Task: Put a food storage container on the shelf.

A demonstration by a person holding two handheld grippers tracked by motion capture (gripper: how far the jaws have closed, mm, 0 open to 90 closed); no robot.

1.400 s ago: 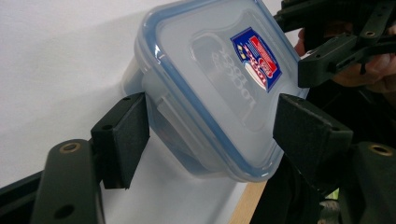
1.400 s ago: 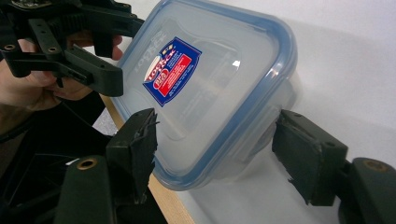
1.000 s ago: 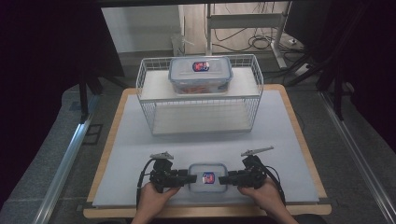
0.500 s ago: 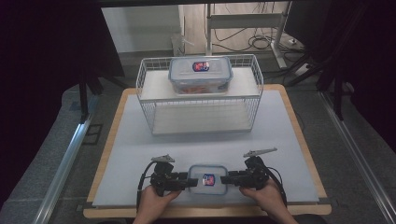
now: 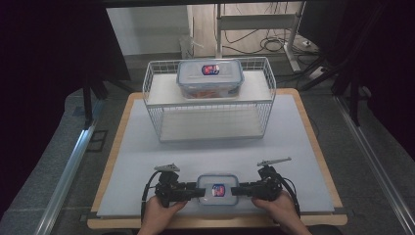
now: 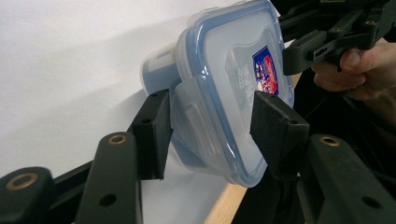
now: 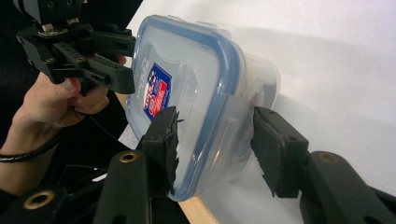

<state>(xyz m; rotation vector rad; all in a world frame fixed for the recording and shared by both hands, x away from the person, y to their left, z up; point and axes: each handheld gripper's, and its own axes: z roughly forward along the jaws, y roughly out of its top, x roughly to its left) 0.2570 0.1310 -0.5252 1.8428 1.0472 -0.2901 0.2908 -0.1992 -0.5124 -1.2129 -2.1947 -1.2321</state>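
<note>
We cannot make out what lies inside the small container (image 5: pixel 217 189), since its lid is clouded, and the hands are cut off by the lower frame edge in the high view. We count two lidded containers: the small one at the near edge of the worktop (image 5: pixel 293 132), midway along it, and a larger container (image 5: pixel 210 78) on the top shelf of one white wire rack (image 5: pixel 210 115) at the far edge. We count two tongs. The left gripper (image 5: pixel 194 190) meets the small container's left end and the right gripper (image 5: pixel 237 189) its right end. Each one straddles an end latch, one pad on the lid and one under the base, so both are grasping the container, the left jaws having just been closing a little.
</note>
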